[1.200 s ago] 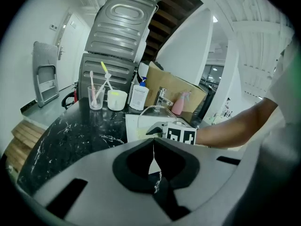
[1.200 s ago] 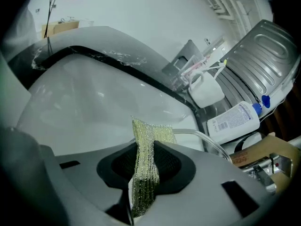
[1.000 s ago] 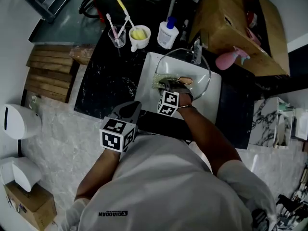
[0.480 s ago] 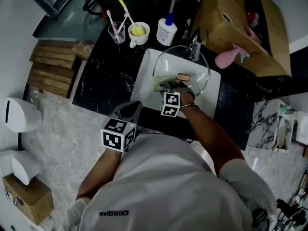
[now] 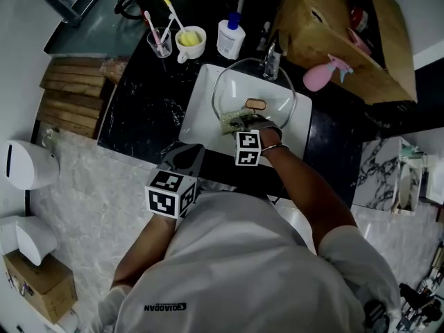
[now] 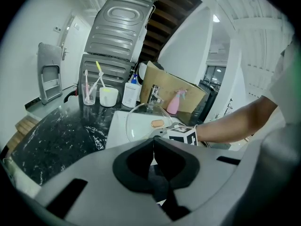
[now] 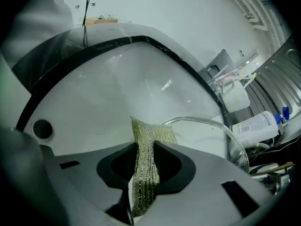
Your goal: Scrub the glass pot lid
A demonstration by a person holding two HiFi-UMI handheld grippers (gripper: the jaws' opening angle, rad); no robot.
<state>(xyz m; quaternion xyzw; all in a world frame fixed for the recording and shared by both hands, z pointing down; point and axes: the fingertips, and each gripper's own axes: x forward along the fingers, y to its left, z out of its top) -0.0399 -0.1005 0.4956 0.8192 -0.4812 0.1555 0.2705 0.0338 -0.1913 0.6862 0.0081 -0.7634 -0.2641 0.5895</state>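
Glass pot lid [image 5: 239, 89] leaning in the white sink [image 5: 198, 116], tan knob [image 5: 255, 104] facing up. At its near rim, right gripper [image 7: 145, 147] clenched on a green, glittery scouring pad [image 7: 149, 131], pad's free end at the lid's edge. Left gripper [image 6: 152, 142] hovering near, left of the sink, jaws pressed together with nothing between. Black-and-white square markers on both gripper cubes.

Farther out, on the black marbled counter [image 5: 142, 109]: clear cup of toothbrushes [image 5: 158, 44], white mug [image 5: 189, 44], white bottle with blue cap [image 5: 230, 39], label print too small to read. Faucet [image 5: 272, 60] at the sink's far side. Pink spray bottle [image 5: 326, 75] and cardboard box [image 5: 333, 33] far right. On the white shirt [image 5: 243, 269], small print, apparently QIAODAN.
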